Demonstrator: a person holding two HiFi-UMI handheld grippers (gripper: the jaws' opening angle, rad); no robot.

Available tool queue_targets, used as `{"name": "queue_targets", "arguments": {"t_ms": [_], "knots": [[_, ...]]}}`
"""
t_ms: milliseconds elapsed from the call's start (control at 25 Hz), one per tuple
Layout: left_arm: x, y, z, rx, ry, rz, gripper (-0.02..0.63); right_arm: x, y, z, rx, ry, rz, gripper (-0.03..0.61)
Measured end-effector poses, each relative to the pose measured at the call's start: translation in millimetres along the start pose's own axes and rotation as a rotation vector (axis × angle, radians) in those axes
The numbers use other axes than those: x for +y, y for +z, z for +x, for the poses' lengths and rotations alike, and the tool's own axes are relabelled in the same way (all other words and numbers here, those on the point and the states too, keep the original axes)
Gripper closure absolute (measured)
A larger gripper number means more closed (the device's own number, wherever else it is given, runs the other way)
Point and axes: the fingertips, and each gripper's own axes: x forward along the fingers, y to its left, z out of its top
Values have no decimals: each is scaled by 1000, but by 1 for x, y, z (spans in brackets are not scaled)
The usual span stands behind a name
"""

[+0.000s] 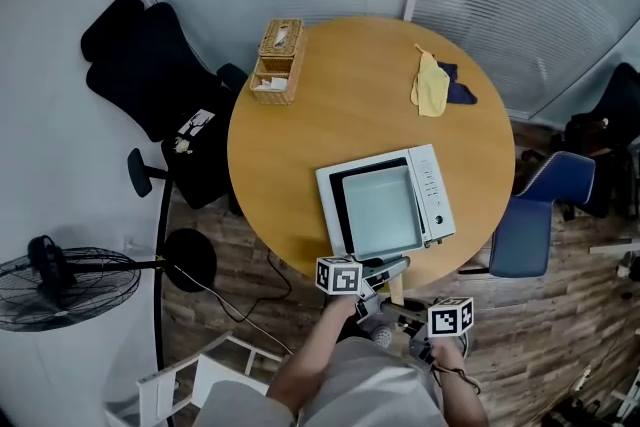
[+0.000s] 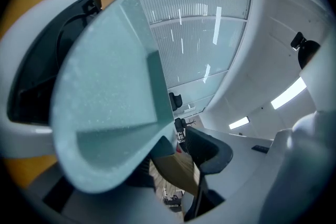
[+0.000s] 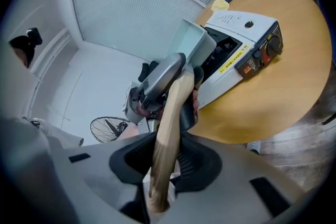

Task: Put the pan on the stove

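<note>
A pale green square pan lies over the black glass top of a white stove on the round wooden table; I cannot tell whether it rests on the glass. Its wooden handle sticks out toward me past the table's edge. My left gripper is shut on the handle close to the pan, with the wood between its dark pads. My right gripper is shut on the handle's free end. Ahead of it I see the stove and the pan.
A wicker tissue box stands at the table's far left. A yellow cloth and a dark cloth lie at the far right. Round the table are a black chair, a blue chair and a floor fan.
</note>
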Motion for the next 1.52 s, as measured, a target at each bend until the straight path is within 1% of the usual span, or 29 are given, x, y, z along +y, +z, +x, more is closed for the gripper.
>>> {"name": "queue_targets", "arguments": {"t_ms": [320,600,760,880,1000,1120,1320,1360,1400,1520], "knots": [[12,15,4,-4,24,-47,410,-6,17,7,2,3,22,471],[22,18,3,-24,46,-95,414,-11,20,9,-15,-11,41,471],[25,18,5,-18,46,-115,419,-14,20,11,-28,-13,59,472],[27,19,4,-44,30,-144,423,-14,21,12,-23,1,67,473],[26,17,4,-63,15,-170,423,-18,21,10,-22,-4,71,472],[25,12,3,-60,27,-161,407,-19,21,10,-20,-5,69,472],[23,8,-3,-71,49,-140,400,-19,22,11,-41,2,77,471],[24,6,-4,-70,55,-139,400,-19,23,11,-50,6,82,465],[25,5,-5,-72,61,-139,398,-19,23,10,-55,5,83,442],[25,2,-9,-89,78,-140,394,-21,20,7,-55,-25,63,393]]}}
